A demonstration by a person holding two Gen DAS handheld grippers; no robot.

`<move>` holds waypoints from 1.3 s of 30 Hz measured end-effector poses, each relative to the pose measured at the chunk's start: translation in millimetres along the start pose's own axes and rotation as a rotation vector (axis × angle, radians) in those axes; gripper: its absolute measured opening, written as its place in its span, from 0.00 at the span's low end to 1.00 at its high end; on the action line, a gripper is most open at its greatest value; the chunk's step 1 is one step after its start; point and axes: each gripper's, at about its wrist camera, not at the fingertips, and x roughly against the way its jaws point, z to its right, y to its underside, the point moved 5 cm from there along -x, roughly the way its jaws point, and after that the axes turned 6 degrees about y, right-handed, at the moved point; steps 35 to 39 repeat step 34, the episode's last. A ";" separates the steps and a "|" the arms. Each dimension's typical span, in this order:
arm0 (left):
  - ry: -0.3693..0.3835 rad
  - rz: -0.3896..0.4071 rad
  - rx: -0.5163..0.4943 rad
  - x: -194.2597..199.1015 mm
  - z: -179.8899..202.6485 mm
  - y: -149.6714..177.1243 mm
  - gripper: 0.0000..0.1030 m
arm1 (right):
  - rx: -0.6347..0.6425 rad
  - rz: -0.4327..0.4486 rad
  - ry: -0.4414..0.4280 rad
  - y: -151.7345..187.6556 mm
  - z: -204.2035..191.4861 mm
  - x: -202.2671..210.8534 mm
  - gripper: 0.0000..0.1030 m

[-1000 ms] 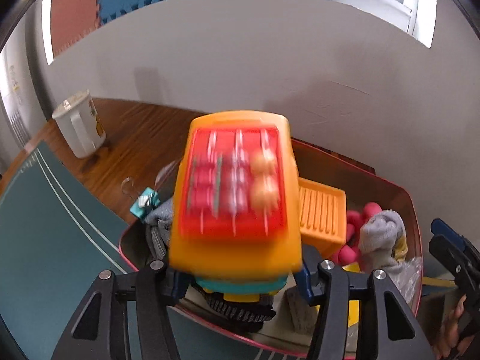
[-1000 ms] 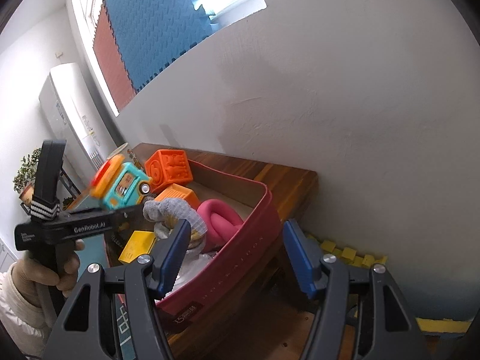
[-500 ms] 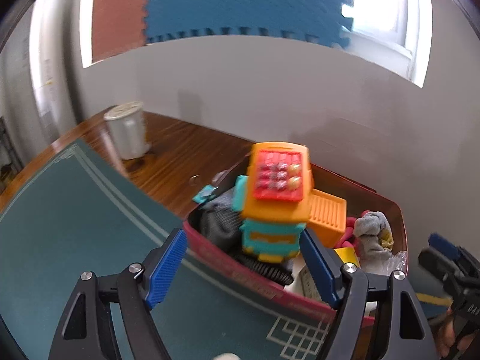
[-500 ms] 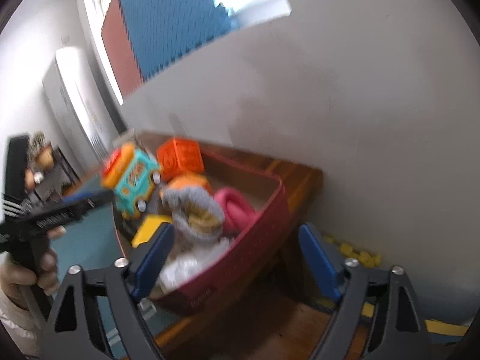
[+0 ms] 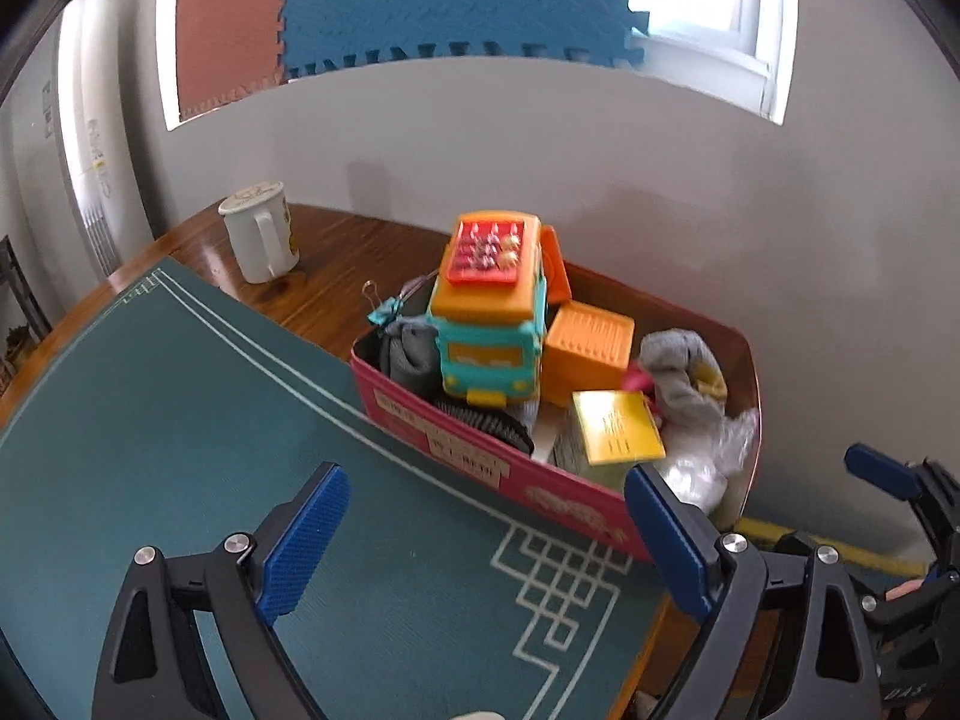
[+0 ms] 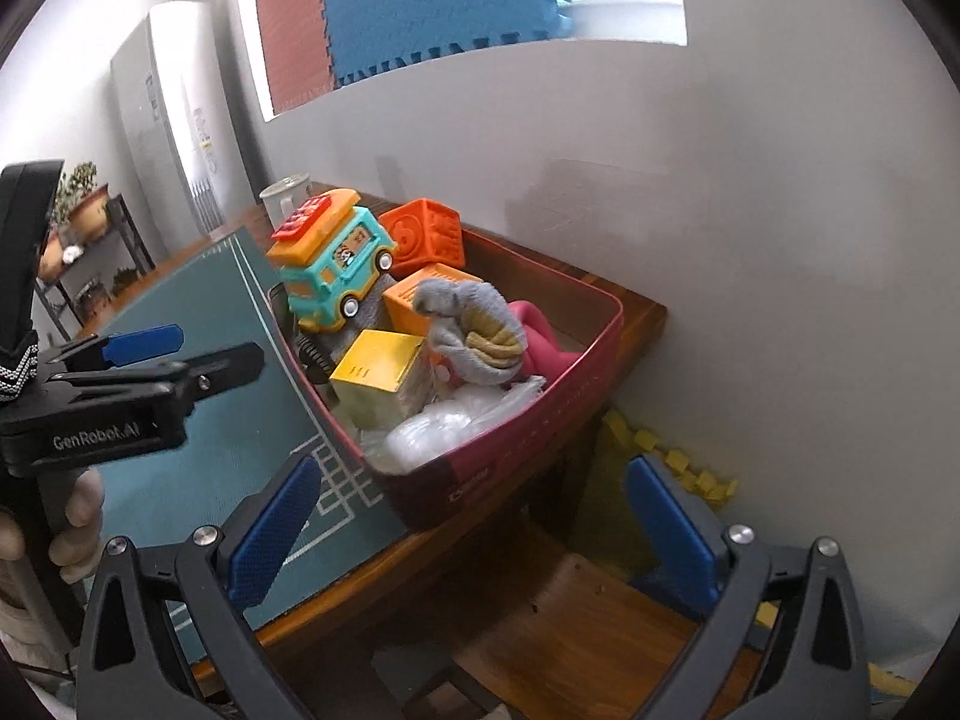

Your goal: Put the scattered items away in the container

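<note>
The orange-roofed turquoise plastic toy van [image 5: 489,324], a second ago clamped in the left gripper [image 5: 480,546], now sits in the pink box [image 5: 480,456], while that gripper has drawn back, jaws spread empty.

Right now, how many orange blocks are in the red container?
2. One orange block stands at the far end behind the toy bus; the other lies mid-container under the grey sock. More may be hidden below.

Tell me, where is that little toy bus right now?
The toy bus sits in the pink box, at its end nearest the white mug, atop dark socks, with orange blocks beside it.
</note>
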 end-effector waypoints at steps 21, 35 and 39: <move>-0.033 0.002 0.006 9.3 -8.5 8.4 0.93 | 0.004 0.034 0.057 0.9 -12.3 12.4 0.99; -0.036 0.013 -0.035 5.1 0.6 -0.6 0.93 | -0.014 0.027 0.054 1.4 -6.5 6.6 0.99; -0.036 0.013 -0.035 5.1 0.6 -0.6 0.93 | -0.014 0.027 0.054 1.4 -6.5 6.6 0.99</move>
